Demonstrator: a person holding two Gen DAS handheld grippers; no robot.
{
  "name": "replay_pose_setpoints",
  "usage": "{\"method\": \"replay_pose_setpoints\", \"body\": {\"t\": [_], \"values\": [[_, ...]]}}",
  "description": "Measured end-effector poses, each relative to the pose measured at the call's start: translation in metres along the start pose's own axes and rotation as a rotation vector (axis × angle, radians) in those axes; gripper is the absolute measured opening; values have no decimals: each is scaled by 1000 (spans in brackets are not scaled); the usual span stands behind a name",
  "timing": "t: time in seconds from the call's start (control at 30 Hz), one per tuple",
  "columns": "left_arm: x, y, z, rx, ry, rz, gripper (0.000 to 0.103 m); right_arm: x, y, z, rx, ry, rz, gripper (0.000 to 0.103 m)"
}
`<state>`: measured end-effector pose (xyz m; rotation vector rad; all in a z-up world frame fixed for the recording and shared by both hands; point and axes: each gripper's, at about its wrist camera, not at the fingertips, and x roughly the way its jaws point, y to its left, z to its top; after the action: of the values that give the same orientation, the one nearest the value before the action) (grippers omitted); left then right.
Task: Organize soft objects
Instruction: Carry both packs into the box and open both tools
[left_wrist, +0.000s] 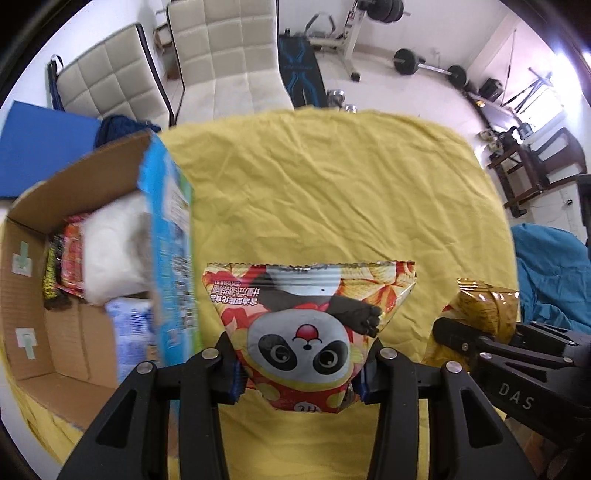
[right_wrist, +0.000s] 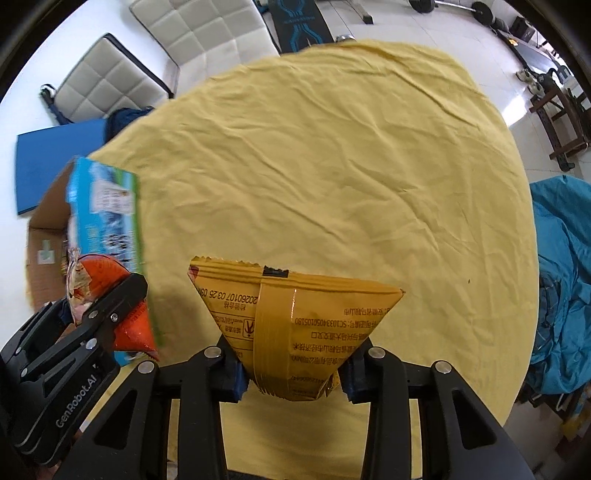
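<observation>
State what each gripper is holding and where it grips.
The left gripper pinches the panda snack bag near one narrow end. The right gripper pinches the yellow snack bag near one end too.

Matte black left tongs (left_wrist: 297, 373) and right tongs (right_wrist: 293, 371) — angular linkage arms, silver round screws, blue pads (left_wrist: 236, 380), white lettering "DAS", "GenRobot.AI"
</observation>
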<state>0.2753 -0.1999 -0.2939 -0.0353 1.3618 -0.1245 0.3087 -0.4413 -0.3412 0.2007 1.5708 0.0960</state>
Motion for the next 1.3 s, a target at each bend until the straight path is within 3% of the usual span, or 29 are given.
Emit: {"method": "replay_pose_setpoints", "body": {"t": [0.23, 0.43, 0.77, 1.07, 1.3], "values": [[-60, 31, -10, 4, -90, -10, 40, -42, 46, -22, -30, -62, 48, 39], [-94, 83, -18, -34, -154, -17, 40, -63, 102, -37, -59, -100, 88, 39], [-125, 197, -34, -119, -193, 17, 40, -51, 218, -55, -191, -86, 89, 39], [-86, 283, -41, -152, -73, 88, 40, 3, 319, -61, -306, -34, 101, 39], [-26, 325, -46, -186, 98, 31, 40, 77, 355, -58, -323, 62, 65, 39]]}}
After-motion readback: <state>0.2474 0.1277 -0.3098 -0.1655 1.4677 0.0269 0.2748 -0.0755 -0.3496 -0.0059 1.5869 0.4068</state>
